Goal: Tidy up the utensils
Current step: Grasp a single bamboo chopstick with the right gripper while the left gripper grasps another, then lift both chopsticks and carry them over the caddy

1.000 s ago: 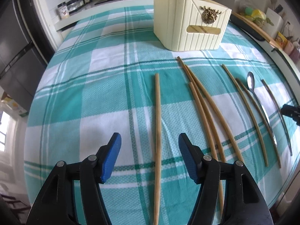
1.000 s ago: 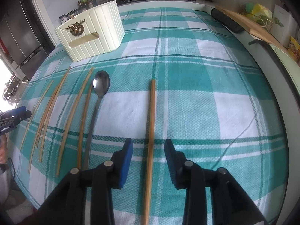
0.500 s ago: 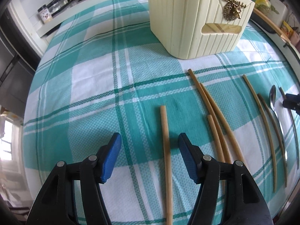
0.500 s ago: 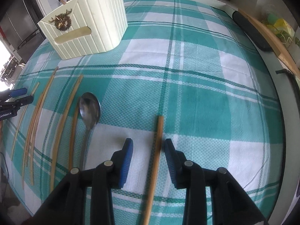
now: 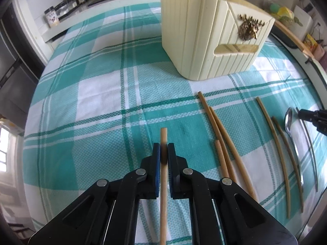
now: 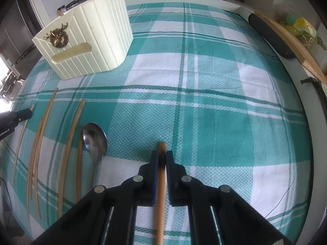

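Observation:
My left gripper [image 5: 163, 157] is shut on a wooden chopstick [image 5: 163, 136] near its far tip. My right gripper [image 6: 161, 159] is shut on another wooden chopstick [image 6: 162, 147] near its far tip. A cream ribbed utensil holder [image 5: 206, 40] with a brass deer emblem stands on the cloth beyond both; it also shows in the right wrist view [image 6: 87, 38]. Several more chopsticks [image 5: 220, 140] and a metal spoon [image 5: 290, 126] lie between the two grippers. The spoon [image 6: 94, 140] lies just left of my right gripper.
A teal and white checked cloth [image 5: 102, 102] covers the table. Spice jars [image 5: 53, 18] and a stove stand on the counter behind. A wooden board [image 6: 290, 38] and a dark roll [image 6: 271, 36] lie along the right edge.
Both grippers have moved forward along their chopsticks toward the holder and closed on them near the far tips. The holder looks larger and closer.

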`<state>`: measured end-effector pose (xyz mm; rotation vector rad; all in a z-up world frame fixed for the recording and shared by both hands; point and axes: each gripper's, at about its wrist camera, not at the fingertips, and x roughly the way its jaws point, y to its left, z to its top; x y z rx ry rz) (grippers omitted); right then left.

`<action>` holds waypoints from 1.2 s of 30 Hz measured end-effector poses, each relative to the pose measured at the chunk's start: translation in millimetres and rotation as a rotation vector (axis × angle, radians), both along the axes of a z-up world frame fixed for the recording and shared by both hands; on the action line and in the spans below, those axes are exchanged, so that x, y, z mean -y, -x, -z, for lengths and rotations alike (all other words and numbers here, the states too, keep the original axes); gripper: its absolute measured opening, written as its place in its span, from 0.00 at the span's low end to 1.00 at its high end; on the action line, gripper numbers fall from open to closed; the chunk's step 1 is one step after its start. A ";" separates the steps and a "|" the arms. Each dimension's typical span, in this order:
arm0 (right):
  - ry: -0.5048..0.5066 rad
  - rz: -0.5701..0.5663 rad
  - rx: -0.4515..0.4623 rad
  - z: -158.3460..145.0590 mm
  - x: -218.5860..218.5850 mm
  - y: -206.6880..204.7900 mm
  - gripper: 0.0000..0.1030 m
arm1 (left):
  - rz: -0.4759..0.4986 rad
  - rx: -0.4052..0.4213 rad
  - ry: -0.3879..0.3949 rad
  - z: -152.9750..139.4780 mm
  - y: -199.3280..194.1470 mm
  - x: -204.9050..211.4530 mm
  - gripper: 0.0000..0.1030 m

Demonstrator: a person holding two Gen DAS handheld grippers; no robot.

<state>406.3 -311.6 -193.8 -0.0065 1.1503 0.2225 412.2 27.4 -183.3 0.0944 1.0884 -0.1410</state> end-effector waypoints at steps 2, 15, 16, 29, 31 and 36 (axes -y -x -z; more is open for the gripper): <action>-0.019 0.006 0.035 -12.3 2.5 4.4 0.07 | -0.011 0.037 0.021 -17.0 8.0 -5.7 0.05; -0.108 -0.033 0.328 -147.6 10.5 69.4 0.07 | -0.011 0.277 0.156 -135.8 80.5 -28.8 0.05; -0.111 -0.038 0.352 -158.0 10.3 77.5 0.07 | -0.007 0.295 0.164 -143.6 85.7 -29.2 0.05; -0.138 -0.016 0.576 -234.0 0.9 111.0 0.07 | 0.006 0.471 0.239 -213.7 118.3 -25.8 0.05; -0.145 -0.017 0.592 -243.5 -2.0 106.8 0.07 | 0.004 0.486 0.246 -223.3 116.6 -26.4 0.05; -0.140 -0.043 0.619 -268.3 -14.1 92.2 0.07 | 0.015 0.534 0.245 -251.0 109.5 -22.3 0.05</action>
